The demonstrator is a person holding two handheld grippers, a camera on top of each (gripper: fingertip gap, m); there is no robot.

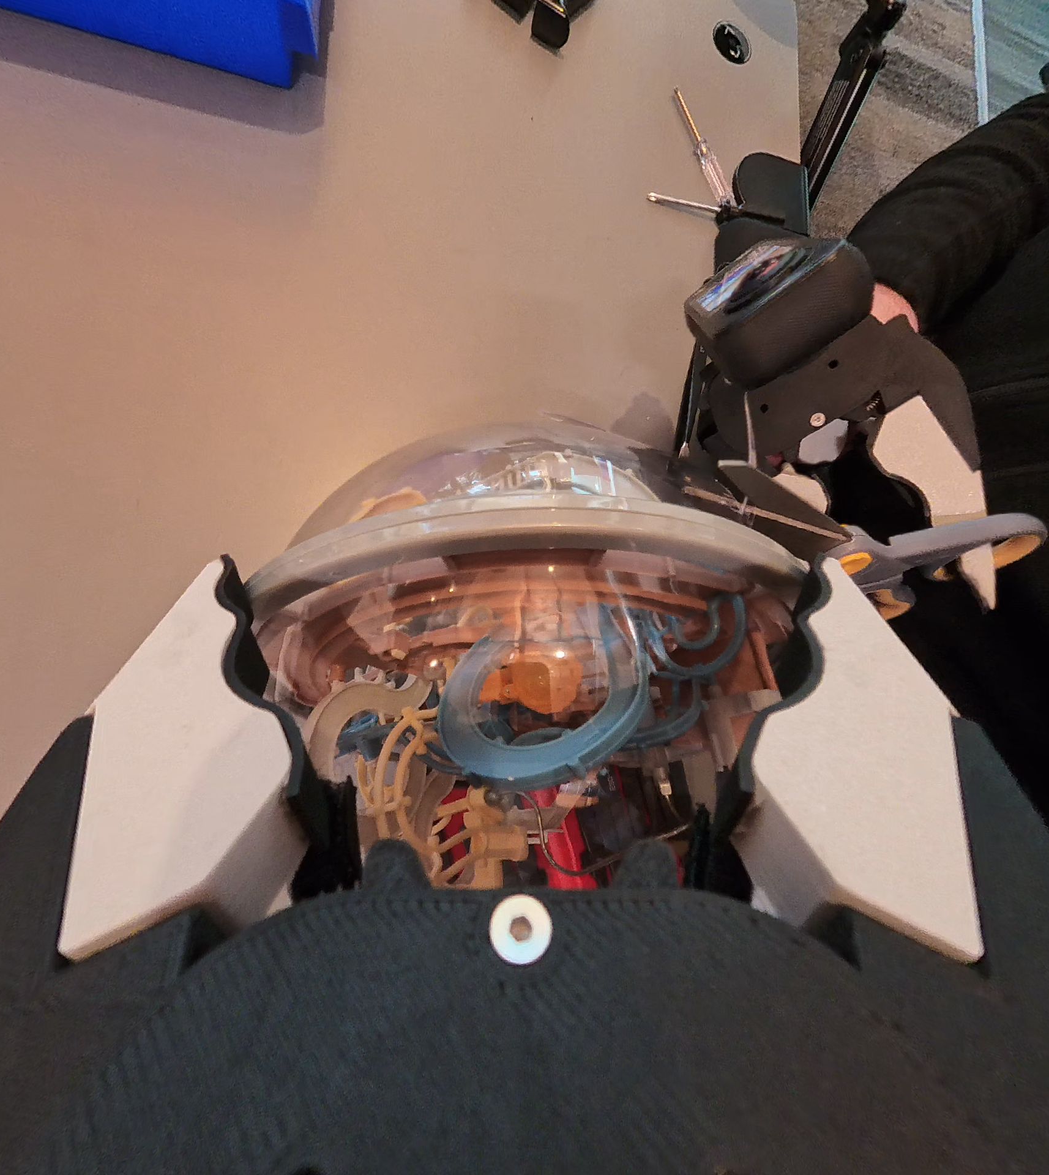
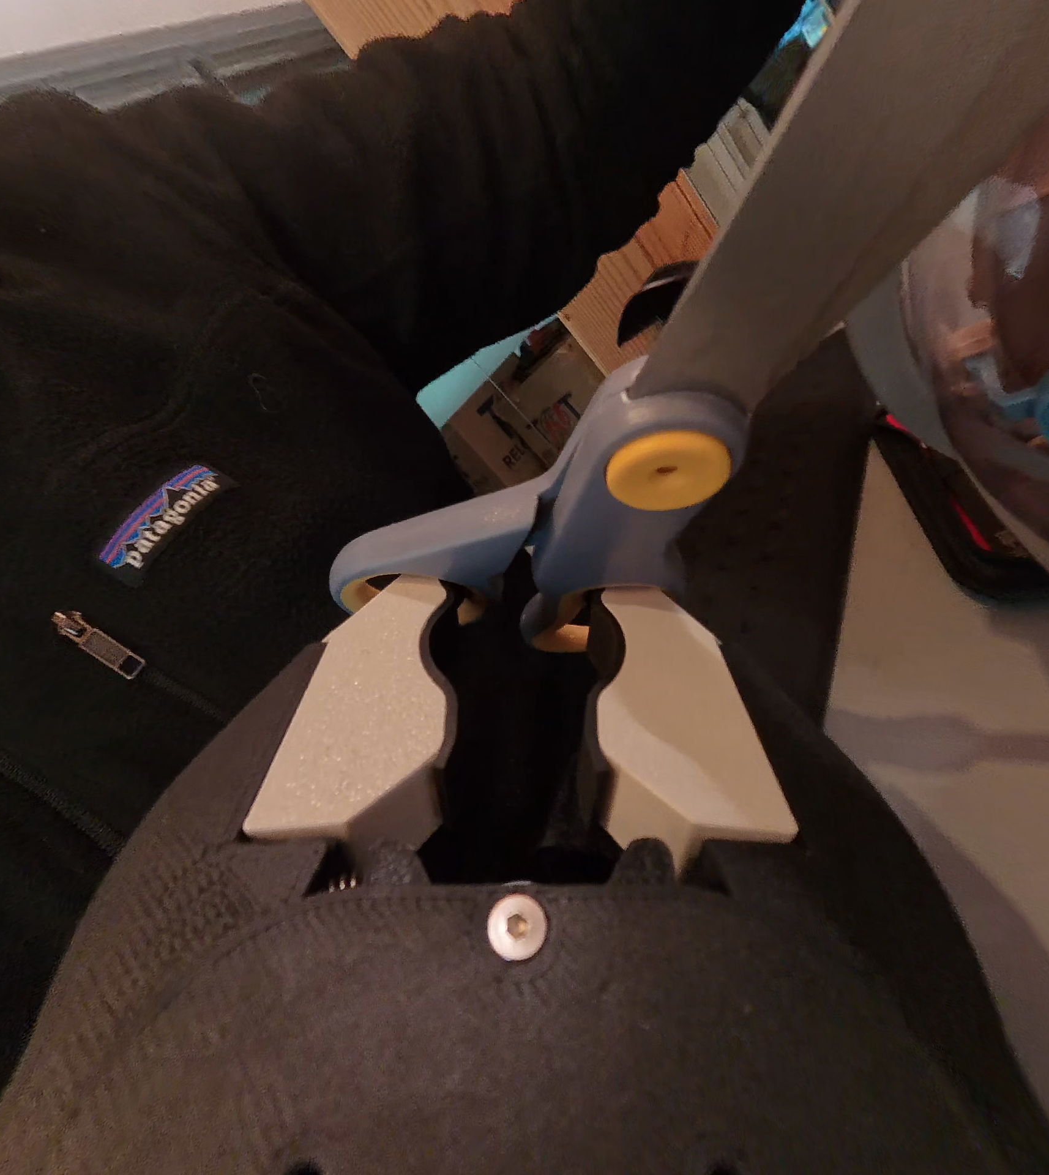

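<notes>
My left gripper is shut on a clear plastic maze ball with a grey ring around its middle; coloured tracks show inside. Its white fingers press the ball's two sides, above the table. My right gripper is shut on the handles of blue-grey scissors with a yellow pivot. The grey blades reach up and right against the ball. In the left wrist view the right gripper is at the ball's right, and the scissors' blade tip lies on the dome by the ring.
A blue bin sits at the table's far left. Two screwdrivers and a black tripod leg lie at the far right, with black clips at the top. A person in a black fleece stands close, with cardboard boxes behind.
</notes>
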